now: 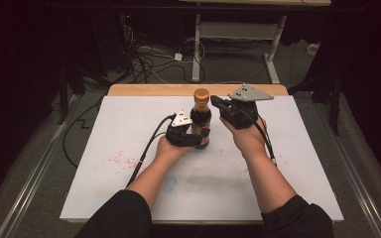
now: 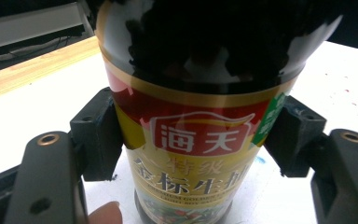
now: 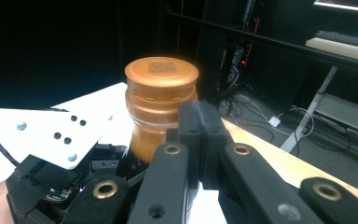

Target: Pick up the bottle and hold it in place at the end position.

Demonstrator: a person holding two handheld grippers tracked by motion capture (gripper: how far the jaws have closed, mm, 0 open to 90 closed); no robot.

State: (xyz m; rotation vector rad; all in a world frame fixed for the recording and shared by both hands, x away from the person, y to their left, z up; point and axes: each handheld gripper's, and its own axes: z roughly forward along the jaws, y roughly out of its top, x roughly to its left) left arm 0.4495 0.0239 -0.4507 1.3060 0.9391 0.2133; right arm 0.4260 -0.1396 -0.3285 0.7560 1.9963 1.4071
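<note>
**A:** ok so how much room is there around things? The bench [image 1: 129, 198] has a white top with a wooden strip along its far edge, and the bottle [image 1: 201, 119] stands a bit toward that far edge, roughly centred left to right. Wide open white surface to both sides and on the near side, just some reddish specks and a faint blue smudge on it

**B:** yeah and past the far edge it's floor with a tangle of cables and a white desk frame. What's in the bottle?

**A:** dark liquid, looks nearly black through the glass, red and gold label with Chinese characters. Copper-coloured cap [image 3: 161, 74] is on

**B:** which way is it pointing?

**A:** upright, long axis vertical, cap up, base on the bench as far as I can tell from the high view

**B:** and the claws?

**A:** left claw [image 2: 193, 135] is pinching the bottle across its label, one pad on each side, both touching. A fingertip [image 2: 105, 215] peeks in at the bottom of the left gripper view. Right claw [image 3: 200, 140] has its jaws pressed together with nothing between them, sitting just beside the bottle's neck, right below cap level
</note>
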